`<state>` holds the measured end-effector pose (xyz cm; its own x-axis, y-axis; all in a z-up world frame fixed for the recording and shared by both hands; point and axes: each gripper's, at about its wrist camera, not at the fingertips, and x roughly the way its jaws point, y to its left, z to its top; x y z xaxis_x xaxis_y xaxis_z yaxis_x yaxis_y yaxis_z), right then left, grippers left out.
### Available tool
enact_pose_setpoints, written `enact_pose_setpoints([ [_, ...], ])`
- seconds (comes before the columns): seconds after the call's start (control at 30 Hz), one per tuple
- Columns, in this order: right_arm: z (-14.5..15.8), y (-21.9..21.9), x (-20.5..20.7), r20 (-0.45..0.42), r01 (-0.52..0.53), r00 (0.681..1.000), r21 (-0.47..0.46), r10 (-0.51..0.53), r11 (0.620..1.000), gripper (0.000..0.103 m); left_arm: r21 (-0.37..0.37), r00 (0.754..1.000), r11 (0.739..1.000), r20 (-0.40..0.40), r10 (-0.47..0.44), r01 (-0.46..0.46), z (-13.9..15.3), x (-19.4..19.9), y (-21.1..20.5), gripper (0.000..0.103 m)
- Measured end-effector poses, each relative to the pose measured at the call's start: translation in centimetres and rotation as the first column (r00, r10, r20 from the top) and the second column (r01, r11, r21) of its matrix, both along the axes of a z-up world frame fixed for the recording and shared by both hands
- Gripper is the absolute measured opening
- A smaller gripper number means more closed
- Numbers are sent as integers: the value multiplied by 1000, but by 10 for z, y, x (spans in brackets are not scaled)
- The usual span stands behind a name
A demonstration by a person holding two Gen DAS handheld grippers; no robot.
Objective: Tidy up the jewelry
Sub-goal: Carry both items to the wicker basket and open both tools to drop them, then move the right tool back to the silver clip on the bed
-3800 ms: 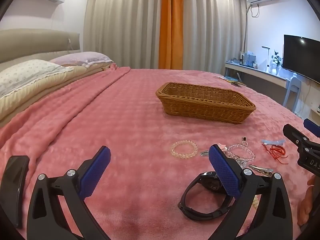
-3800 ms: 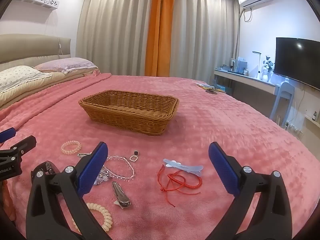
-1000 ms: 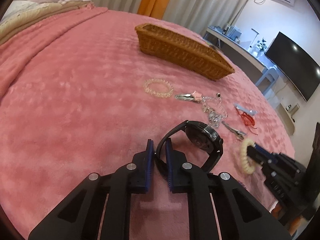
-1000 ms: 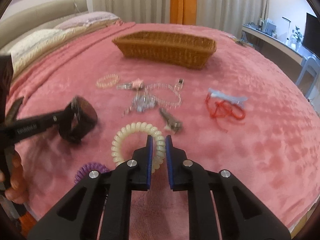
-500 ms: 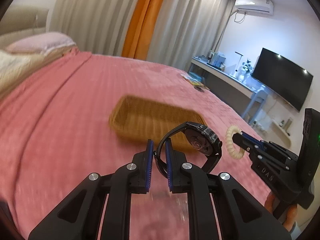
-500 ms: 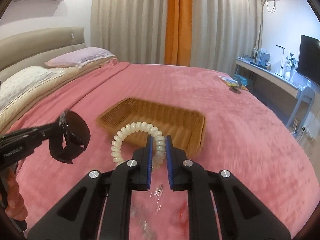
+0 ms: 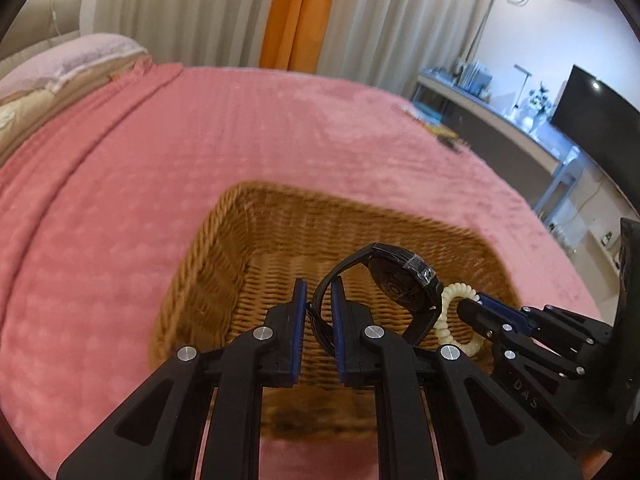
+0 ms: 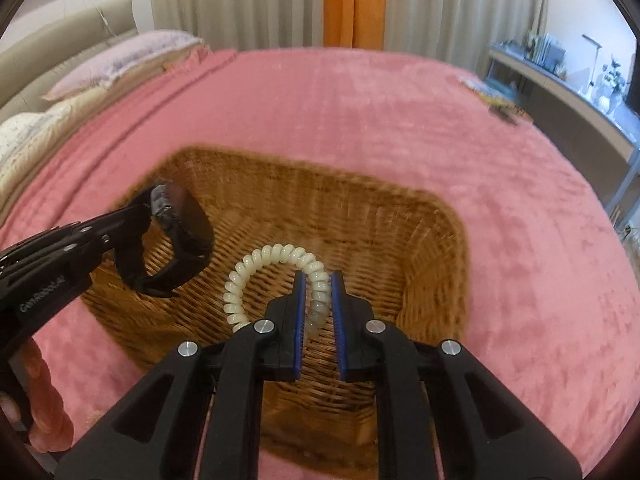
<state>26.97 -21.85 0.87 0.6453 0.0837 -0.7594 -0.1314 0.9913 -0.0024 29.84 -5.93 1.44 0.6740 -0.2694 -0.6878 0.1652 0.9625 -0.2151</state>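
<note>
Left gripper [image 7: 319,300] closed on the strap of a black watch [image 7: 400,284], whose case projects forward and to the right of the fingertips, suspended above the interior of the wicker basket [image 7: 200,264]. Right gripper [image 8: 319,294] closed on a cream spiral hair tie [image 8: 276,254], whose loop arcs up and to the left of the blue pads [image 8: 299,312], likewise held over the basket. Basket rests on the pink bedspread [image 7: 120,184]. Watch and hair tie hang just beside each other.

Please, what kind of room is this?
Most likely a bedroom: a bed with a pink blanket, pillows by a headboard, curtains, and a television above a desk.
</note>
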Motion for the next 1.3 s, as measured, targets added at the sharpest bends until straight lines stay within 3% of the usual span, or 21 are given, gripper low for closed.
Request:
enact_pose_setpoints([
  [0.2,-22,1,17,-80,5,997,-4,-6,1000,11,35,999,999,-45,-3,5,-19,2,0,13],
  [0.33,-23,-2,14,-96,-4,995,18,6,1000,13,-2,999,1000,-37,-17,17,-12,-6,7,18],
  [0.47,-3,-6,-7,-42,-12,999,33,14,999,33,-47,999,998,15,-50,50,7,-32,15,34],
  [0.57,18,-11,-33,9,-33,999,75,32,997,34,-79,994,994,83,-74,80,28,-64,24,42],
  [0.73,53,-15,-89,97,-80,993,131,67,988,34,-123,982,988,174,-72,94,56,-122,46,45],
  [0.9,70,-9,-145,165,-105,983,110,86,988,34,-150,975,985,214,-54,88,64,-173,65,47],
  [1.07,59,-9,-197,180,-100,980,102,80,990,43,-182,981,981,192,-36,72,47,-212,77,48],
  [1.3,11,-18,-240,116,-74,991,117,60,990,43,-210,991,972,101,-83,103,-3,-245,67,48],
])
